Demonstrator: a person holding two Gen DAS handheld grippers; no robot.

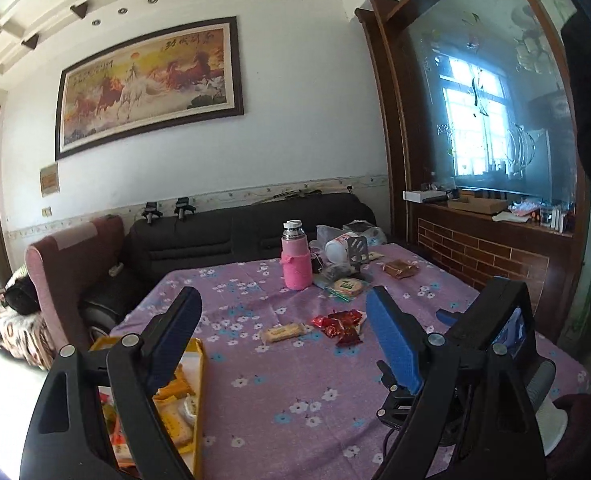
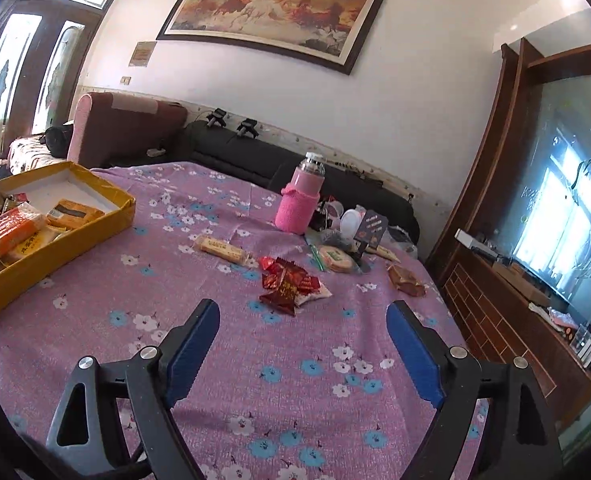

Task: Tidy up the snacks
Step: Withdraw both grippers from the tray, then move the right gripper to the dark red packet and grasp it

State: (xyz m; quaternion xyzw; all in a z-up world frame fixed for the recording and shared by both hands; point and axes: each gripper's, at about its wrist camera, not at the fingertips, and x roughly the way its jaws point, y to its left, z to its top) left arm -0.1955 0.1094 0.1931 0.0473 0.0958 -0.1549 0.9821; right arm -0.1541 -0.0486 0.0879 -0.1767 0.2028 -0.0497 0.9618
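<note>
The red candy packets (image 2: 289, 282) lay in a loose heap on the purple floral tablecloth (image 2: 279, 380), at about twelve o'clock from the right gripper (image 2: 303, 316), whose blue-padded jaws stood wide apart with nothing between them. The left gripper (image 1: 283, 312) was likewise spread and empty, beside the yellow cardboard box (image 2: 61, 246) that already held wrapped biscuits.

The packets looked light, crinkly and slick; I judged they would slide or scatter unless pinched low across the thick middle of one packet, not by a sealed edge. The long biscuit bar (image 2: 222, 249), at about eleven o'clock, seemed stiff but brittle, best taken across its short width with light pressure. A round cracker pack (image 2: 336, 259) and a brown wrapped cake (image 2: 405, 279) lay further off around one o'clock.

The cloth seemed soft and could bunch under a pad. A pink sleeved flask (image 2: 298, 202) stood upright behind the snacks; a dark sofa and a framed horse painting backed the room.
</note>
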